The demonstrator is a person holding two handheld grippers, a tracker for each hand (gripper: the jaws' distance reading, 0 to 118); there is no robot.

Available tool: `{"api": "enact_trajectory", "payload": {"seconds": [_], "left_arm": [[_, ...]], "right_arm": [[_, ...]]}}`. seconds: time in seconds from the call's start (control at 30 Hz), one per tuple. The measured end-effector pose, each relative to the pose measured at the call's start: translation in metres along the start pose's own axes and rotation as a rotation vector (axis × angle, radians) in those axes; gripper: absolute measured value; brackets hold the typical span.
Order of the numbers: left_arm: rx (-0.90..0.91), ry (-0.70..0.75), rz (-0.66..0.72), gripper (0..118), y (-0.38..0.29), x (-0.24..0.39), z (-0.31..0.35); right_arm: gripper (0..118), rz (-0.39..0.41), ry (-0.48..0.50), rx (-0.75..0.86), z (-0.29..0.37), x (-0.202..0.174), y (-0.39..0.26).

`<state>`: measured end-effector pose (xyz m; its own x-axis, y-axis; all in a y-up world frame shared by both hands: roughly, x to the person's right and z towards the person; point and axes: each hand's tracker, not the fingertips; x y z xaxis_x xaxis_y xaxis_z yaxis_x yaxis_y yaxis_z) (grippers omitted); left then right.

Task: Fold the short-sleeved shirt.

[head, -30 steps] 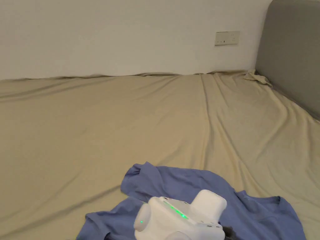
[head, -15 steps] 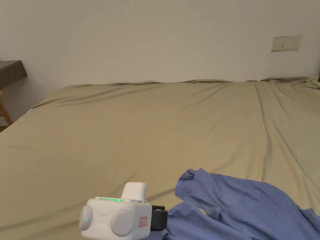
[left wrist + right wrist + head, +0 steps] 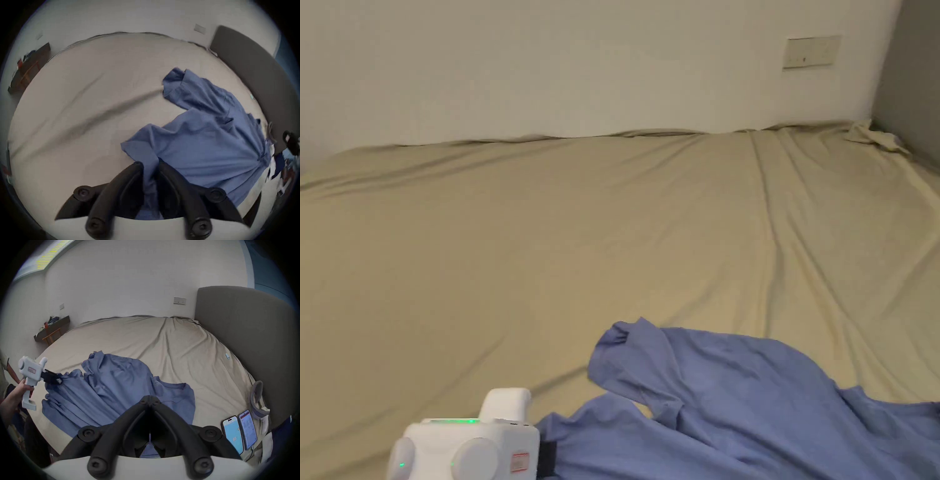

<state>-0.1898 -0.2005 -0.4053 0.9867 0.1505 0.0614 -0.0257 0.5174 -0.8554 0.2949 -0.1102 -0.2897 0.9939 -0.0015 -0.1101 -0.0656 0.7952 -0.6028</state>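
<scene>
The blue short-sleeved shirt lay rumpled on the tan bed sheet, strung out between the two tools, its long axis running from one to the other. The left gripper had a bunched edge of cloth pinched between its jaws, the body of the shirt fanning away ahead of it and to its right. The right gripper sat at the collar end, tips drawn together; a thin sliver of fabric seemed caught there, though I couldn't be sure. My read: a spreading pull was next, and the left hand had the firmer hold.
</scene>
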Motion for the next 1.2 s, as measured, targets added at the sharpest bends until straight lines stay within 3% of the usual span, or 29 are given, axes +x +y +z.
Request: {"api": "enact_trajectory", "payload": {"seconds": [0.03, 0.07, 0.1, 0.13, 0.17, 0.23, 0.33, 0.47, 0.53, 0.57, 0.6, 0.63, 0.67, 0.7, 0.73, 0.8, 0.9, 1.03, 1.2], "left_arm": [[0.027, -0.006, 0.018, 9, -0.002, 0.0, 0.007], [0.064, -0.022, 0.051, 9, -0.005, -0.001, 0.02], [0.1, -0.06, 0.101, 8, -0.007, -0.003, 0.026], [0.112, -0.108, 0.172, 8, -0.01, -0.005, 0.031], [0.117, -0.133, 0.206, 8, -0.012, -0.007, 0.034], [0.124, -0.126, 0.207, 8, -0.019, -0.005, 0.04], [0.121, -0.076, 0.159, 8, -0.02, -0.003, 0.033], [0.106, -0.096, 0.203, 8, -0.02, -0.009, 0.021], [0.088, -0.092, 0.201, 8, -0.02, -0.01, 0.015], [0.091, -0.084, 0.195, 8, -0.021, -0.01, 0.013], [0.096, -0.083, 0.191, 8, -0.022, -0.009, 0.014], [0.104, -0.088, 0.196, 8, -0.023, -0.011, 0.013], [0.115, -0.101, 0.207, 8, -0.023, -0.012, 0.013], [0.125, -0.113, 0.221, 8, -0.024, -0.013, 0.013], [0.143, -0.119, 0.242, 8, -0.024, -0.015, 0.015], [0.182, -0.161, 0.264, 8, -0.024, -0.016, 0.022], [0.266, -0.187, 0.232, 8, -0.019, -0.007, 0.055], [0.421, -0.212, 0.163, 8, -0.007, 0.002, 0.125], [0.657, -0.223, 0.039, 8, 0.01, 0.015, 0.239]], "right_arm": [[2, -0.011, -0.01, -0.001, 0.004, 0.006, 0.001], [15, -0.023, -0.031, 0.0, 0.005, 0.013, 0.002], [55, -0.037, -0.081, -0.016, 0.004, 0.022, 0.004], [108, -0.044, -0.115, -0.046, 0.0, 0.031, 0.007], [118, -0.053, -0.132, -0.086, -0.007, 0.04, 0.008], [118, -0.083, -0.088, -0.119, -0.021, 0.057, 0.01], [118, -0.154, -0.08, -0.291, -0.068, 0.079, 0.001], [114, -0.219, -0.056, -0.521, -0.143, 0.101, -0.031], [89, -0.218, -0.083, -0.527, -0.147, 0.097, -0.039], [86, -0.218, -0.104, -0.427, -0.132, 0.091, -0.032], [65, -0.182, -0.085, -0.42, -0.127, 0.088, -0.029], [28, -0.198, -0.019, -0.408, -0.125, 0.086, -0.027], [9, -0.232, -0.022, -0.378, -0.123, 0.083, -0.027], [9, -0.249, -0.101, -0.346, -0.106, 0.069, -0.023], [9, -0.189, -0.106, -0.341, -0.103, 0.063, -0.021], [9, -0.149, -0.115, -0.289, -0.09, 0.051, -0.019], [9, -0.216, -0.057, -0.166, -0.068, 0.045, -0.006], [8, -0.102, -0.031, 0.021, -0.006, 0.011, 0.034], [9, -0.125, 0.059, 0.312, 0.086, -0.016, 0.077]]}}
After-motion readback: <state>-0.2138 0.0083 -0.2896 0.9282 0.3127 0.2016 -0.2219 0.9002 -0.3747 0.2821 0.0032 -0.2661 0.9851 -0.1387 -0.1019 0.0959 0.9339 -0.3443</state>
